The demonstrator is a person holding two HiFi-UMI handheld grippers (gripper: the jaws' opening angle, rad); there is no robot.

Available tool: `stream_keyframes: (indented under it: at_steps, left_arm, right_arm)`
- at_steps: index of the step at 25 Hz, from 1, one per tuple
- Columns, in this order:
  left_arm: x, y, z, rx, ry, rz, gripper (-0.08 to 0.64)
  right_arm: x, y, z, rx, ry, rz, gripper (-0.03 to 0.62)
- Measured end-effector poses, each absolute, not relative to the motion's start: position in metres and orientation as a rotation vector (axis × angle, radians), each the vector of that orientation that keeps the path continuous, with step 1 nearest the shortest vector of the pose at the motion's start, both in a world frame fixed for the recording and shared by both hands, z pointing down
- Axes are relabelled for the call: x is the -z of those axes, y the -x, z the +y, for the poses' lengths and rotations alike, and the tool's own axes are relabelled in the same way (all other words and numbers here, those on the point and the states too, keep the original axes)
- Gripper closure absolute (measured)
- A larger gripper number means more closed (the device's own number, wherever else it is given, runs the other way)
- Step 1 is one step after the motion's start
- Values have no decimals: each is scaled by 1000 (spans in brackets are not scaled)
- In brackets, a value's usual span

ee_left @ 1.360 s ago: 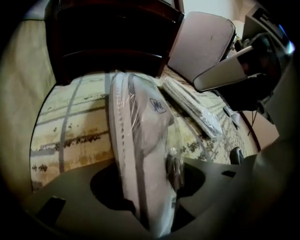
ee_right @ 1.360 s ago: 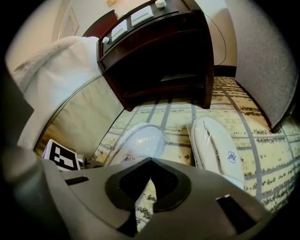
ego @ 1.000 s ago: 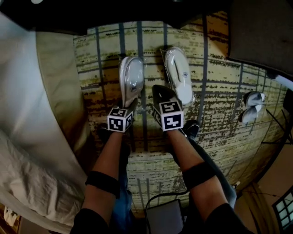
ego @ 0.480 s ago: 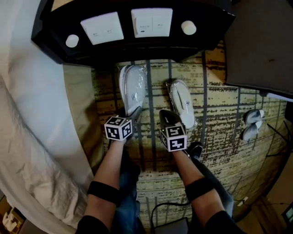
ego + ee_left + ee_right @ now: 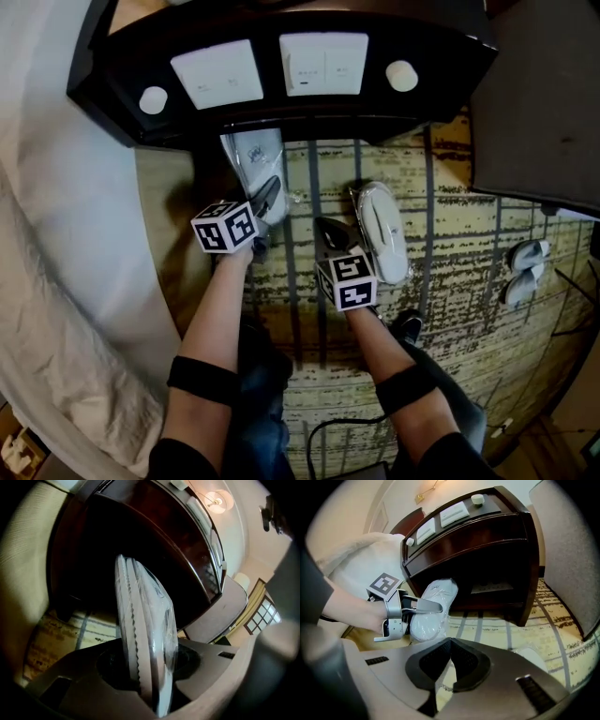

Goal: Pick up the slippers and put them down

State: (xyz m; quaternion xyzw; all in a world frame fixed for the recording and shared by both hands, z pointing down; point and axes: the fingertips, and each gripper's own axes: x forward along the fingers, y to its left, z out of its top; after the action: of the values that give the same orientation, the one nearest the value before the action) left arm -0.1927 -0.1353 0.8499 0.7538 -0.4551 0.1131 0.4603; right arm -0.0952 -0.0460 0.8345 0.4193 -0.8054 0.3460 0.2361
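Note:
My left gripper (image 5: 265, 197) is shut on a white slipper (image 5: 251, 155) wrapped in clear plastic, held off the carpet by its heel end with the toe pointing at the dark nightstand (image 5: 281, 108). In the left gripper view the slipper (image 5: 145, 620) stands on edge between the jaws. The right gripper view shows the left gripper (image 5: 423, 607) and the slipper (image 5: 433, 606) in front of the nightstand's open bottom shelf. A second wrapped slipper (image 5: 384, 230) lies flat on the carpet. Just left of it is my right gripper (image 5: 328, 232), shut and empty.
A white bed (image 5: 56, 244) fills the left side. The nightstand (image 5: 487, 550) has switch panels and knobs on top. A grey upholstered piece (image 5: 553, 94) stands at the upper right. Another pair of slippers (image 5: 523, 267) lies on the patterned carpet (image 5: 450, 281) at the far right.
The left gripper has lifted its slipper off the carpet and carried it up toward the nightstand. The right gripper has shifted a little beside the other slipper, which stays on the carpet.

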Motion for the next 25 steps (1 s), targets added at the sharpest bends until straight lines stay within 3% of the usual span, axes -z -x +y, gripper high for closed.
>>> stream_keyframes:
  at_steps: [15, 25]
  left_arm:
    - [-839, 233, -243, 107, -1692, -1238, 423]
    - [-852, 239, -255, 82, -1648, -1368, 396]
  right_arm:
    - [-844, 123, -98, -901, -1168, -2329, 591]
    - [-855, 112, -115, -882, -1201, -2329, 591]
